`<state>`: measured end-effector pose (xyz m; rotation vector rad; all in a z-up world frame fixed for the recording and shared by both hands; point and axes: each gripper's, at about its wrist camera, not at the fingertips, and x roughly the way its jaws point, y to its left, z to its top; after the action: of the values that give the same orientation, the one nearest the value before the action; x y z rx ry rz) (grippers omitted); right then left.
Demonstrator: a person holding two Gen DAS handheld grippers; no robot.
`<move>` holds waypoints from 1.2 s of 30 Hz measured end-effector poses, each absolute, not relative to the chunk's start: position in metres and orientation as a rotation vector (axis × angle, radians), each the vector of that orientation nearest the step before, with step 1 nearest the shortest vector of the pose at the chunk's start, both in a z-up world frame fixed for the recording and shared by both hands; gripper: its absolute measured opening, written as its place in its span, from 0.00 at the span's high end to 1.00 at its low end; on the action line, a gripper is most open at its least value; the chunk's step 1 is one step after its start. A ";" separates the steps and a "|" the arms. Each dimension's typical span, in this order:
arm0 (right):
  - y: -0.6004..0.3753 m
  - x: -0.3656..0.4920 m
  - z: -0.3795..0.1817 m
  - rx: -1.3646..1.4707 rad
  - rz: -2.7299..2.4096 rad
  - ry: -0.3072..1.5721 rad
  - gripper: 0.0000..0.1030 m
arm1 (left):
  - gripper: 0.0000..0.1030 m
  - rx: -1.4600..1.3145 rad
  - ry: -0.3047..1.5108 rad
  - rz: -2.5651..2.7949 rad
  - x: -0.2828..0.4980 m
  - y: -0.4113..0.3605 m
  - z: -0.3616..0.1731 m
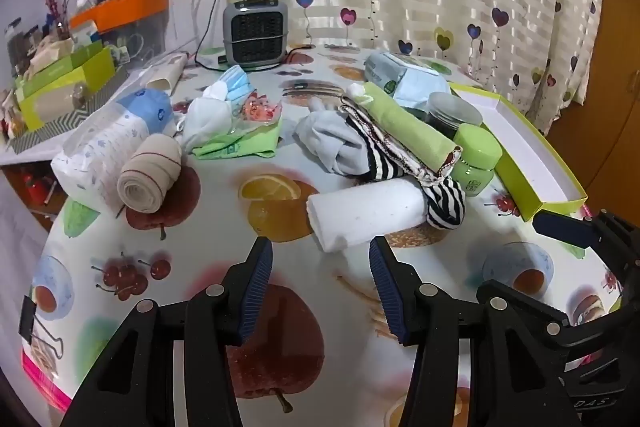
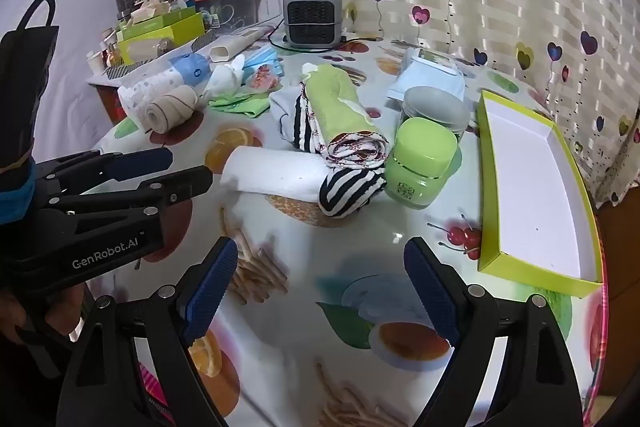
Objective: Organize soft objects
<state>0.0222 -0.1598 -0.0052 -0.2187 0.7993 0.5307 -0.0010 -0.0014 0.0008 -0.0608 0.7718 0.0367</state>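
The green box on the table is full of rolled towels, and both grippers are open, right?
Not quite. The green box is empty: the right wrist view shows only its bare white floor. The rolled towels lie outside it on the table. The left gripper and right gripper are indeed open.

Bright, even light; fisheye warp, dark corners.
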 end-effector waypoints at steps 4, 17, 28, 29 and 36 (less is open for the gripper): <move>-0.159 0.022 -0.005 -0.217 0.530 0.797 0.17 | 0.52 -0.074 0.789 0.029 0.000 -0.002 0.002; -0.160 0.026 -0.007 -0.215 0.539 0.799 0.17 | 0.52 -0.053 0.799 0.046 -0.001 0.008 -0.002; -0.155 0.022 -0.004 -0.216 0.542 0.796 0.17 | 0.52 -0.047 0.794 0.051 -0.003 0.006 0.000; -0.155 0.022 -0.005 -0.217 0.541 0.795 0.17 | 0.52 -0.049 0.795 0.049 -0.003 0.006 0.000; -0.154 0.021 -0.005 -0.218 0.543 0.794 0.17 | 0.52 -0.054 0.807 0.062 -0.003 0.007 -0.004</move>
<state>0.0213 -0.1542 -0.0047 -0.2180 0.7939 0.5431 -0.0034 0.0075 -0.0042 -0.0537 0.8066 0.0621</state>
